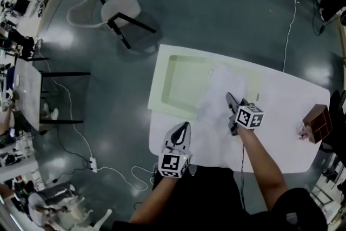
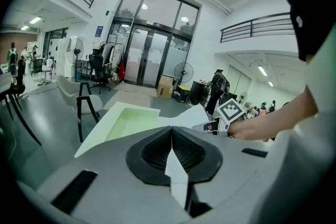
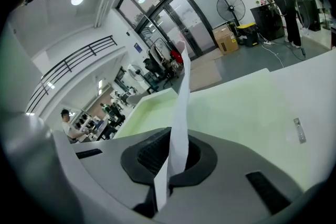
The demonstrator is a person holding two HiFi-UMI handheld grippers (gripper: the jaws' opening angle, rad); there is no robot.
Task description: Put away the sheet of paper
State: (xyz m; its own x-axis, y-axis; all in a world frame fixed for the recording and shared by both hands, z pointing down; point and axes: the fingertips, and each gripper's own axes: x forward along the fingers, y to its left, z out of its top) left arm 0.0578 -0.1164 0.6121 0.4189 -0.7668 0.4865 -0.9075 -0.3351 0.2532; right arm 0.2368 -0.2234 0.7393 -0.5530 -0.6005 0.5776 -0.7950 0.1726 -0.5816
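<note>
Sheet of paper (image 1: 217,90) is held between both tools above the white table (image 1: 281,135), partly over the near right part of the pale green tray (image 1: 157,89). The left gripper (image 1: 184,127) is seen in its own view with jaws closed tight on a thin white edge of the sheet (image 2: 176,170). The right gripper (image 1: 230,99) is likewise clamped, a strip of paper (image 3: 181,97) standing upright from between its jaws. The sheet is not flat; it is bowed and crumpled between the two grips, and the tray's shallow recess lies beyond and to the left of it. The step in hand is judged to be the carry to the tray, with placement not yet made. Next, the sheet would need to be brought over the recess, levelled and stretched a little so it goes in without folding, then lowered until it rests, and only then let go by both tools (one side released early would likely let it swing or slide off the rim). A brown wooden box (image 1: 317,123) at the table's right edge is not involved.
</note>
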